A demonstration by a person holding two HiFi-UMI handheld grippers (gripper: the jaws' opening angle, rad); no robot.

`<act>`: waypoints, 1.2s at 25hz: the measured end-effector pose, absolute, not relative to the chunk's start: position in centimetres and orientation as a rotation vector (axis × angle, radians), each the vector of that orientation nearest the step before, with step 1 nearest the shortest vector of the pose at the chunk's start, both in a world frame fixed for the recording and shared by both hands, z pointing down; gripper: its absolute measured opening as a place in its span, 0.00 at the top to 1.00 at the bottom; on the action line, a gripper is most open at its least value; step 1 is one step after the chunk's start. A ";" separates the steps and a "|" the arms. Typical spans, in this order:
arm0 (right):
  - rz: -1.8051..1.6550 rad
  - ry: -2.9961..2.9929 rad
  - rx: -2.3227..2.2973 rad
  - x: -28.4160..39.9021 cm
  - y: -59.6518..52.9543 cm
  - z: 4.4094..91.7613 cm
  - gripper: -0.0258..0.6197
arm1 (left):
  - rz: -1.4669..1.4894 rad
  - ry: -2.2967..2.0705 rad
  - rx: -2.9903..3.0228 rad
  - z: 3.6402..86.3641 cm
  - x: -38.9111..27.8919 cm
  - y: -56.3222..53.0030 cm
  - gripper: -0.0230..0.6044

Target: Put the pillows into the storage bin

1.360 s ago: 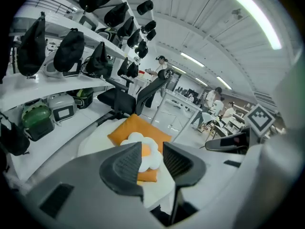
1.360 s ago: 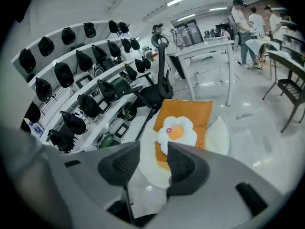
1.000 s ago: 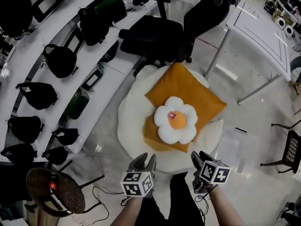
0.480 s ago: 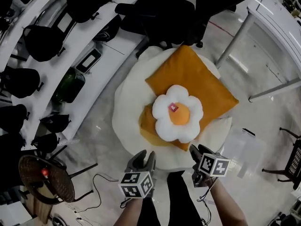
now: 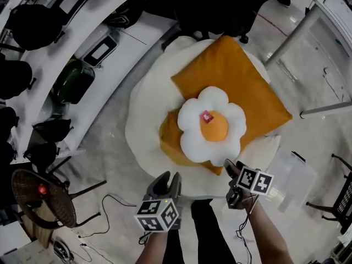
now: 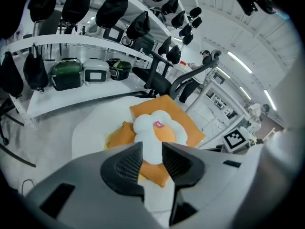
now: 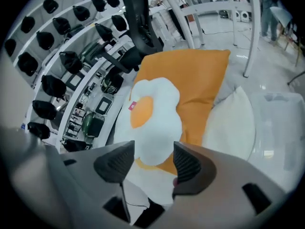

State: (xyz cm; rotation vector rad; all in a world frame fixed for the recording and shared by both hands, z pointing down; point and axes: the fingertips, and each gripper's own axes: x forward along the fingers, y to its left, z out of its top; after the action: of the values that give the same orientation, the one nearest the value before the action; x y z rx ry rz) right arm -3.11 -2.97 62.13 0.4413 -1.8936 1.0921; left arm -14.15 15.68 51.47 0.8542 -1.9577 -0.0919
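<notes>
A white flower pillow (image 5: 210, 126) with an orange centre lies on top of a pile. Under it are a large orange square pillow (image 5: 234, 78) and a smaller orange pillow (image 5: 169, 142), all resting on a big round white cushion (image 5: 146, 106). My left gripper (image 5: 168, 180) hovers over the cushion's near edge. Its jaws have just been closing a little and stand open (image 6: 152, 149) with nothing between them. My right gripper (image 5: 230, 174) is just short of the flower pillow's (image 7: 150, 118) near petals. Its jaws have just been opening and stand wide open (image 7: 153, 151), empty.
A clear plastic bin (image 5: 291, 172) sits on the floor right of the cushion. White shelves (image 5: 82, 43) with black bags and helmets run along the left. A black office chair (image 5: 214, 7) and a table leg (image 5: 291, 34) stand beyond. A wicker stand (image 5: 41, 197) and cables lie at lower left.
Both grippers have come down toward the pile, which now looks larger and nearer. The right gripper's jaws have spread wider; the left's have narrowed slightly.
</notes>
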 end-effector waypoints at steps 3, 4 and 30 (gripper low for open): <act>1.197 -1.837 0.463 -3.2 -3.4 63.9 0.53 | -0.110 -1.955 0.837 52.3 -13.7 15.7 0.77; 1.218 -1.829 0.463 -3.4 -3.6 64.3 0.53 | -0.113 -1.954 0.833 52.5 -13.6 15.7 0.77; 1.189 -1.768 0.518 -4.8 -2.2 65.1 0.73 | -0.087 -1.910 0.872 53.0 -14.0 16.3 0.80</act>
State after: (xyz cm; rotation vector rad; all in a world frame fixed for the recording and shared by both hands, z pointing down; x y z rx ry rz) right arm -4.83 -2.22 65.11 0.5180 -1.7685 1.1893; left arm -14.03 16.31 52.96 0.8716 -1.9097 -0.0868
